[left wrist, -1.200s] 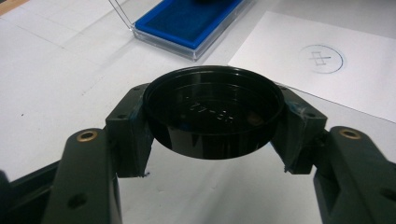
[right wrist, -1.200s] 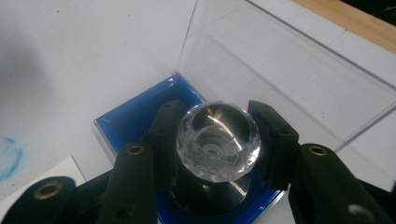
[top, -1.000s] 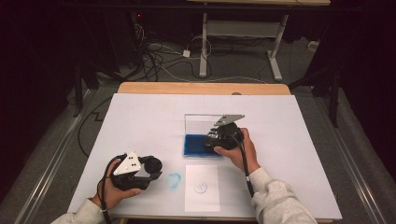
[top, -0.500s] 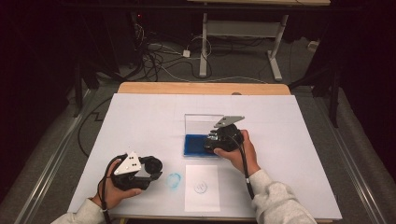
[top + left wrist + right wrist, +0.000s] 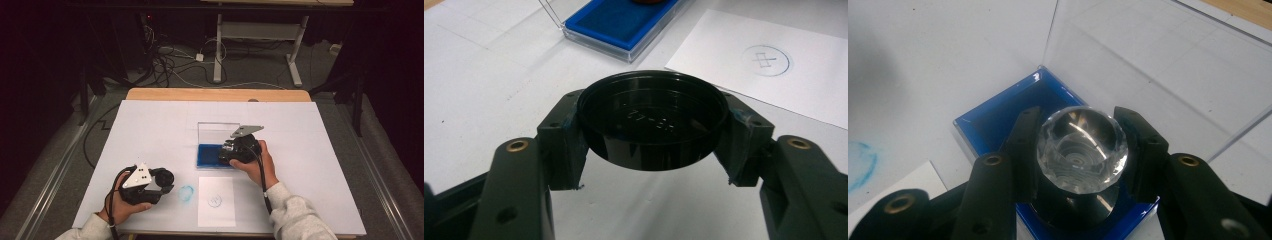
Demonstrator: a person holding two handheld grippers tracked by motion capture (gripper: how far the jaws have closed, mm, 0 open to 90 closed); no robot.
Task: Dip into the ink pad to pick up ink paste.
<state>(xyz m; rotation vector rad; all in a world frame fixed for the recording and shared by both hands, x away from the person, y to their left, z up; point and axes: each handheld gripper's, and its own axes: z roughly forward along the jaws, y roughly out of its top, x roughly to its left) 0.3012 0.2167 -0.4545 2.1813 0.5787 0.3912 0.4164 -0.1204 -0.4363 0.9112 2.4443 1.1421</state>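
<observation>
My right gripper (image 5: 229, 153) is shut on a stamp with a faceted clear knob (image 5: 1080, 150) and a black body. It holds the stamp upright over the blue ink pad (image 5: 206, 155) of an open clear case (image 5: 217, 132); I cannot tell whether the stamp touches the pad. My left gripper (image 5: 164, 181) rests at the table's front left, shut on a round black cap (image 5: 652, 117) with its hollow side up. Between the hands lies a white paper (image 5: 216, 214) bearing a blue round stamp print (image 5: 215, 201).
A blue ink smear (image 5: 186, 193) marks the white table cover (image 5: 150, 130) just right of the left gripper. The case's clear lid (image 5: 1148, 65) stands upright behind the pad. Cables and desk legs lie on the floor beyond the table's far edge.
The right gripper has shifted slightly left with the stamp over the ink pad. The left gripper and its cap have stayed put.
</observation>
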